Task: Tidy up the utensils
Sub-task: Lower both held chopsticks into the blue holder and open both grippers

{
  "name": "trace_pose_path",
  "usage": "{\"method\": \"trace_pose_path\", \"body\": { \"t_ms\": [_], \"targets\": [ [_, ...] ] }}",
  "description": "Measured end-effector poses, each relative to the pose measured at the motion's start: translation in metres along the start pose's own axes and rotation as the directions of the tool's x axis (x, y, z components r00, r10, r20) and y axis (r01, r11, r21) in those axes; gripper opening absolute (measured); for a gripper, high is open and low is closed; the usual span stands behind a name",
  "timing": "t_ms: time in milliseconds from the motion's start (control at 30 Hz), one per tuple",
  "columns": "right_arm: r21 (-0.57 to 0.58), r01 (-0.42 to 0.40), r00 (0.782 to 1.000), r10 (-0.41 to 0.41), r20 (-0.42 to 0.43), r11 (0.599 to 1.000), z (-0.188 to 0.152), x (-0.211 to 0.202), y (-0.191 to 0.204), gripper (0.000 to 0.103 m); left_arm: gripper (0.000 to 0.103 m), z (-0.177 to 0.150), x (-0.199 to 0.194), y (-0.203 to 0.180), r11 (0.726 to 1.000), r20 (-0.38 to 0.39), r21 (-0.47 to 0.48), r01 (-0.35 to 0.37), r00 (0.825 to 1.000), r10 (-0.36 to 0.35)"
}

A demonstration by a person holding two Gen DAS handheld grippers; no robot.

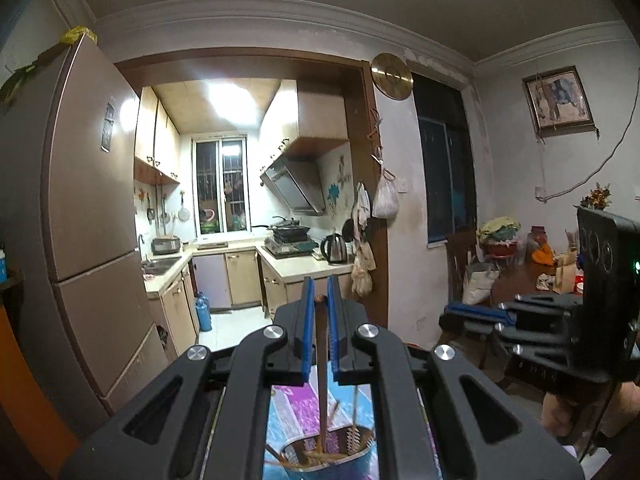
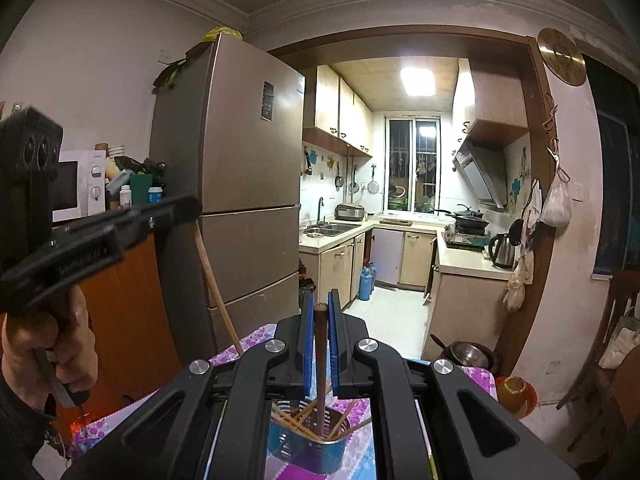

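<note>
One brown wooden chopstick (image 1: pixel 322 344) is clamped in the left tongs (image 1: pixel 319 300), a darker one (image 2: pixel 320 344) in the right tongs (image 2: pixel 319 304), above the perforated metal holder (image 2: pixel 310 438); sorting seems underway, a separate placing spot likely needed next.

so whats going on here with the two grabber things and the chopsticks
A person is sorting utensils with a handheld gripper in each hand. The left gripper is shut on a light wooden chopstick, and the right gripper is shut on a darker chopstick. Both sticks hang above a blue perforated utensil holder on a floral tablecloth; more chopsticks sit loose inside it.
</note>
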State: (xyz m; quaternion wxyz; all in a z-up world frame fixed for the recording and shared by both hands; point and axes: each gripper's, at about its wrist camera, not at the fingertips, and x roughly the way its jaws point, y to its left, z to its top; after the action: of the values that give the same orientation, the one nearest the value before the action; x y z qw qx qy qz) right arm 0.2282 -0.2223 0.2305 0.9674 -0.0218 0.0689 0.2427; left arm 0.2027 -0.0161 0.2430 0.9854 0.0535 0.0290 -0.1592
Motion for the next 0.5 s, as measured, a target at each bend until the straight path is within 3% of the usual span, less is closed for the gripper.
{"method": "trace_pose_path", "body": {
  "t_ms": [167,500],
  "targets": [
    [0.003,-0.004,1.000,0.004,-0.011,1.000,0.001,0.022,-0.007,0.008,0.005,-0.004,0.028,0.009,1.000,-0.017,-0.003,-0.013,1.000,0.013],
    [0.025,-0.023,0.998,0.025,-0.063,0.999,-0.020,0.070,-0.018,0.008,0.005,-0.050,0.081,0.025,1.000,-0.111,-0.016,-0.018,0.994,0.017]
  ]
}}
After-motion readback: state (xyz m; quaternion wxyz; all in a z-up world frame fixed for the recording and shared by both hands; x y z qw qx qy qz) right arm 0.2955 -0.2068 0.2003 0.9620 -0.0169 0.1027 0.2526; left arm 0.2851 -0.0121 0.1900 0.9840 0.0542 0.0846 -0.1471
